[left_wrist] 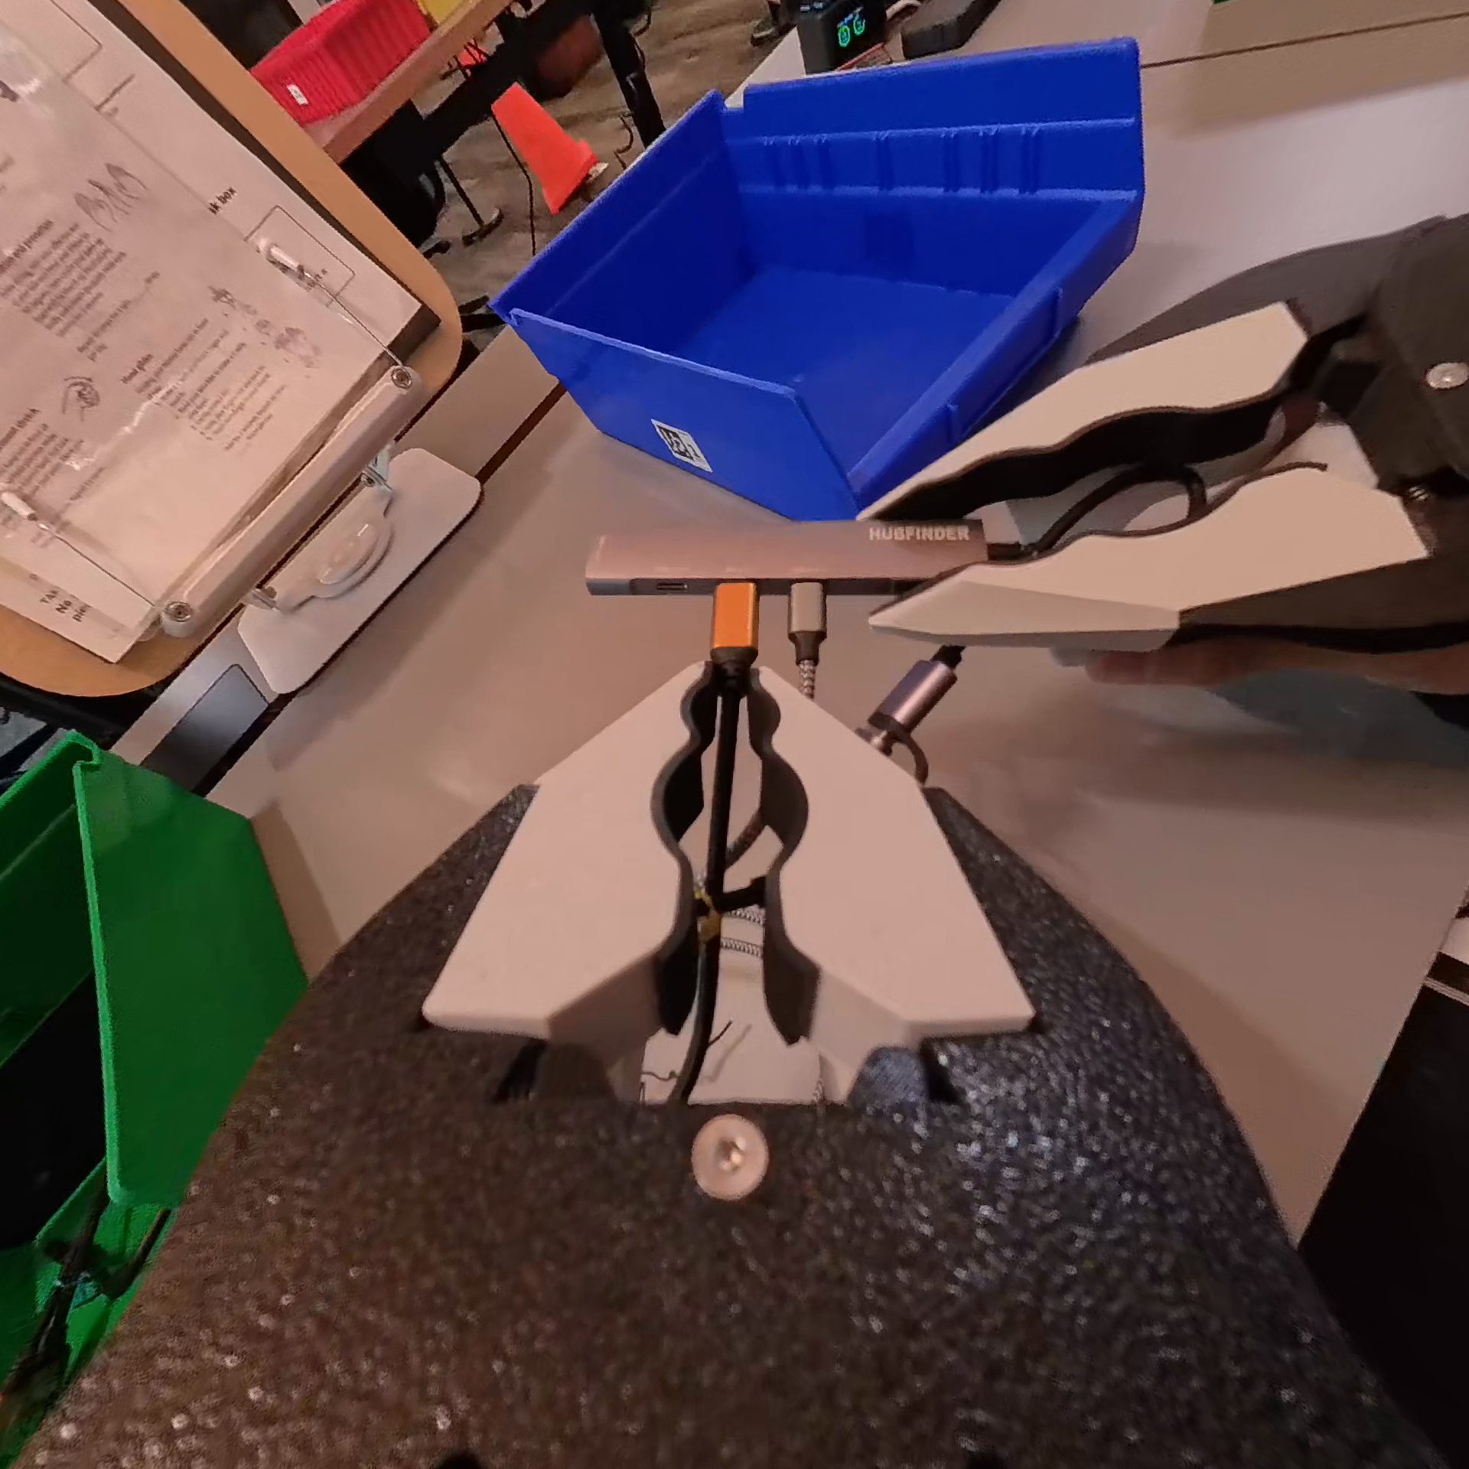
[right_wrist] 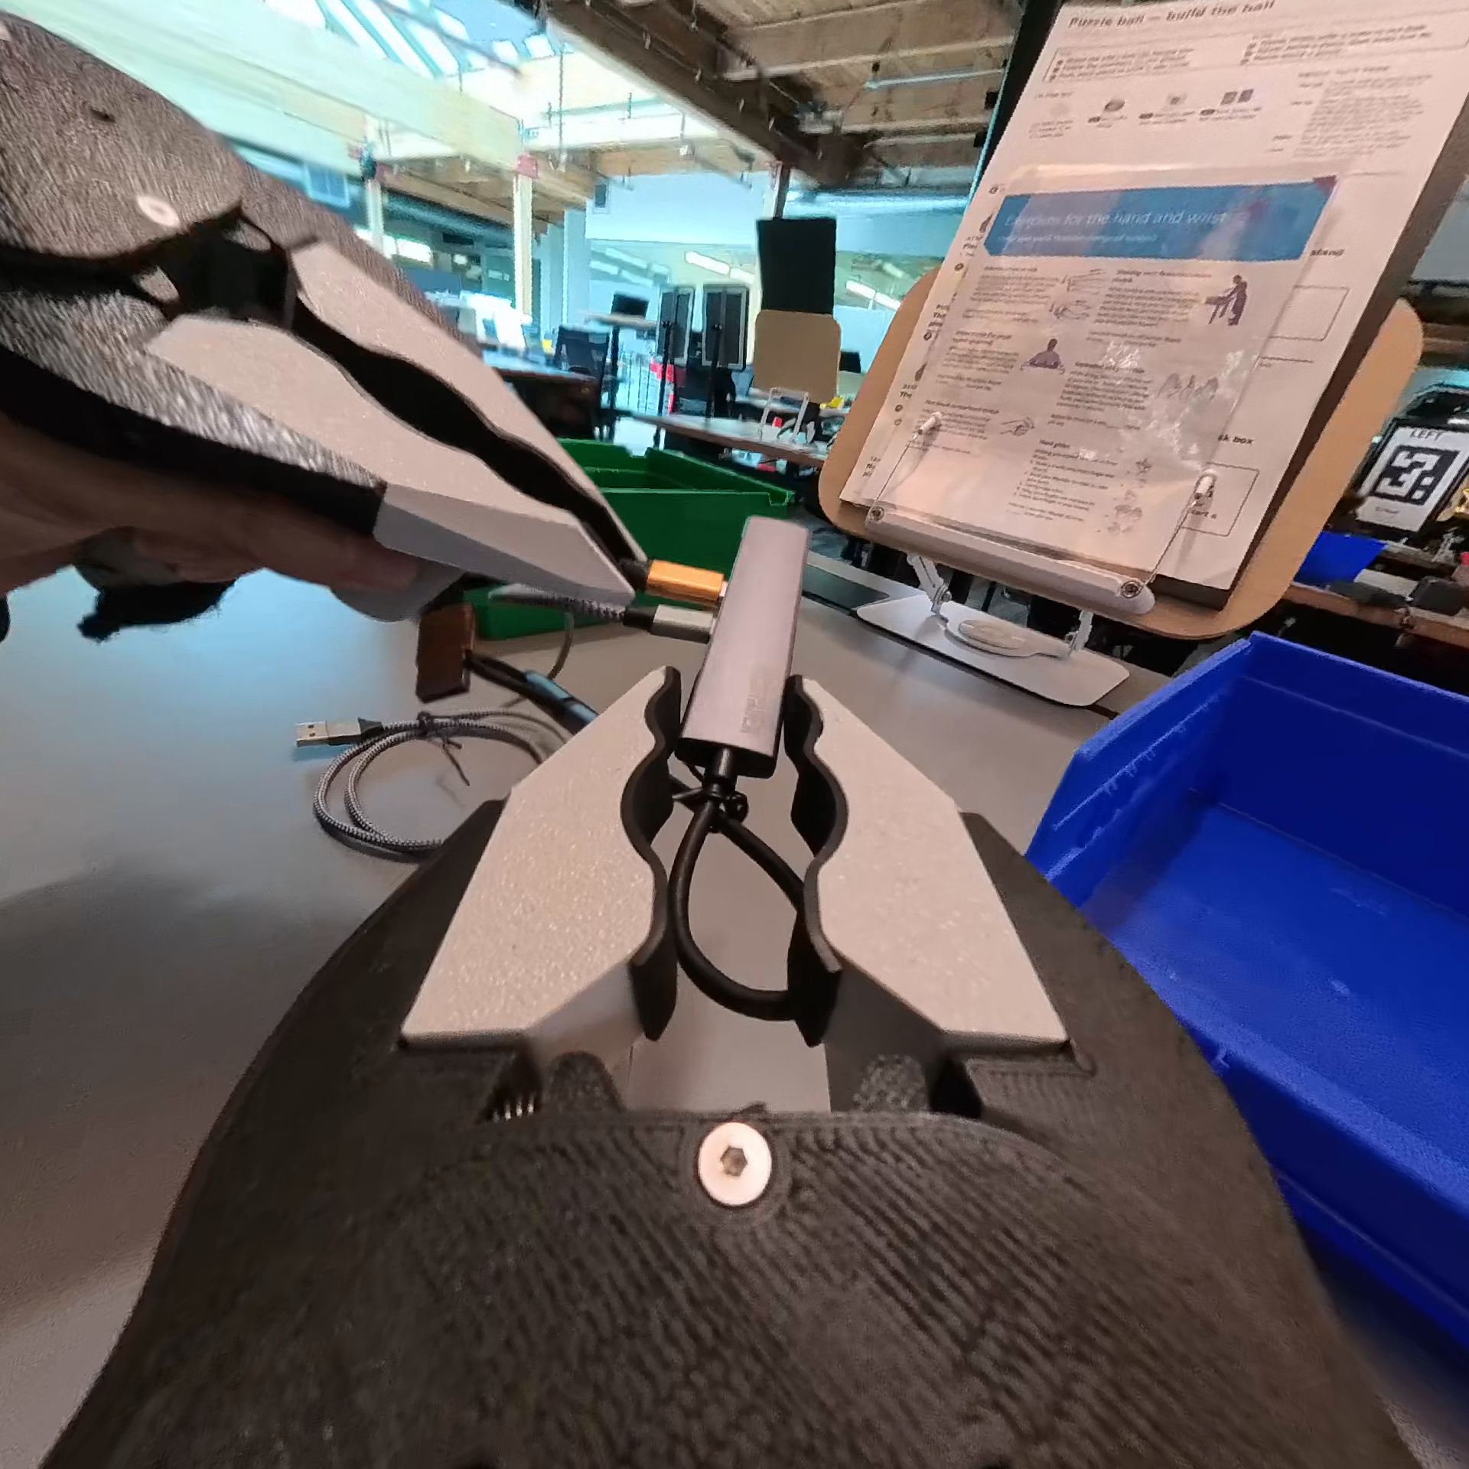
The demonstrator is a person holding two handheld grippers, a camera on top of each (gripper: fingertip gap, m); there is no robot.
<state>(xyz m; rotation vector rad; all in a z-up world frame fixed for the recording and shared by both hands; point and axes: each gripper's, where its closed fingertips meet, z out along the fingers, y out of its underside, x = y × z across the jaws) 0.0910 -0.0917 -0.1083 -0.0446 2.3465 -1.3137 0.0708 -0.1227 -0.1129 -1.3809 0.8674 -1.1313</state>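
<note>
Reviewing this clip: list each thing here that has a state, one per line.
left gripper: shut on orange plug's cable
right gripper: shut on grey hub
grey hub: held off the table
orange plug: seated in hub
silver plug: seated in hub
blue bin: empty
braided cable: loose on table

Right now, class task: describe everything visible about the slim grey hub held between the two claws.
The hub is a slim grey bar, metal by its look, held level above the table. The right claw grips its cabled end, where a short black lead loops. An orange plug and a silver plug sit in its side ports; the left claw pinches the cable just behind the orange one.
</note>
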